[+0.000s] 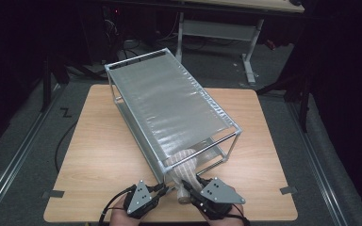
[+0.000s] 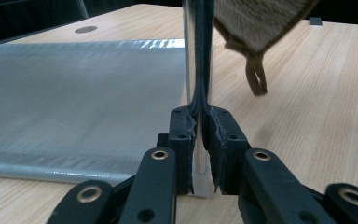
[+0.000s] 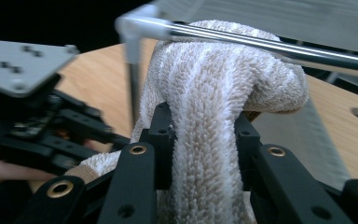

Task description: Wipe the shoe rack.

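A white towel (image 1: 185, 165) was clamped between the jaws of the right gripper (image 1: 202, 190), its bundled upper part lying against a chrome bar at the near end of the metal rack (image 1: 169, 101), between the shelves. The left gripper (image 1: 162, 188) was closed tight on the rack's near corner post (image 2: 198, 70), just beside the towel. The rack stood on a wooden table (image 1: 99, 141), angled across it.
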### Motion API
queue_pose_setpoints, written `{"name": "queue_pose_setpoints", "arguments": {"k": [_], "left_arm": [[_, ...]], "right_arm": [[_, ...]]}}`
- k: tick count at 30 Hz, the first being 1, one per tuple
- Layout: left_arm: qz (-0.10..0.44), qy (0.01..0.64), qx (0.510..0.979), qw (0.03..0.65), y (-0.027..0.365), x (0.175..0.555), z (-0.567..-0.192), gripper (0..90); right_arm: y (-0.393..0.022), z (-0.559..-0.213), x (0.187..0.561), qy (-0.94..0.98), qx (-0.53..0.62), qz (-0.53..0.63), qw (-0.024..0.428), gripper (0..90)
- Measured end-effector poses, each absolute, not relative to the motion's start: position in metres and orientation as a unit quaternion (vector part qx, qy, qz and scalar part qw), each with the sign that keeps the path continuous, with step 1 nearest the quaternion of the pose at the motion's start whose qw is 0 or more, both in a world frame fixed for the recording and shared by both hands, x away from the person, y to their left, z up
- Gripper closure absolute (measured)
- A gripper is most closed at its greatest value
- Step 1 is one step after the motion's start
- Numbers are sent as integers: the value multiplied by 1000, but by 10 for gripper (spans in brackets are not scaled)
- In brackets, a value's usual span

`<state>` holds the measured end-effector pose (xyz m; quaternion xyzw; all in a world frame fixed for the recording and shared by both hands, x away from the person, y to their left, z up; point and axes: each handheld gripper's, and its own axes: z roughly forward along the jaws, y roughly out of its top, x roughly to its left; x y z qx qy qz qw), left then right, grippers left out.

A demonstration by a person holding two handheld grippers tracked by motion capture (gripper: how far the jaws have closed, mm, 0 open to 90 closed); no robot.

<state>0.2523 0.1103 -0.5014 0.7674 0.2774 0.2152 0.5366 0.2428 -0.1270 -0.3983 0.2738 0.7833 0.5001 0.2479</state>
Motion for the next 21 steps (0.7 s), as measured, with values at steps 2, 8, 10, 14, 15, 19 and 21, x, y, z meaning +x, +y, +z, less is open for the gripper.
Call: {"name": "queue_pose_setpoints", "arguments": {"k": [2, 8, 10, 14, 15, 19, 21], "left_arm": [[215, 278, 767, 537, 110, 252, -501, 800], [214, 277, 767, 537, 110, 252, -502, 800], [214, 277, 767, 538, 111, 252, -502, 800], [214, 277, 767, 538, 110, 252, -502, 800], [213, 278, 766, 539, 111, 252, -502, 801], [213, 278, 766, 539, 111, 252, -502, 801], [212, 278, 766, 540, 111, 252, -502, 800]], "right_arm": [[-122, -398, 240, 788, 264, 501, 244, 691], [-115, -399, 236, 791, 256, 504, 235, 691], [-116, -399, 237, 790, 257, 505, 234, 692], [-120, -399, 240, 787, 263, 506, 236, 692], [-121, -399, 241, 786, 265, 506, 237, 692], [-130, -398, 246, 780, 278, 506, 242, 693], [-135, -397, 249, 776, 286, 505, 246, 692]]}}
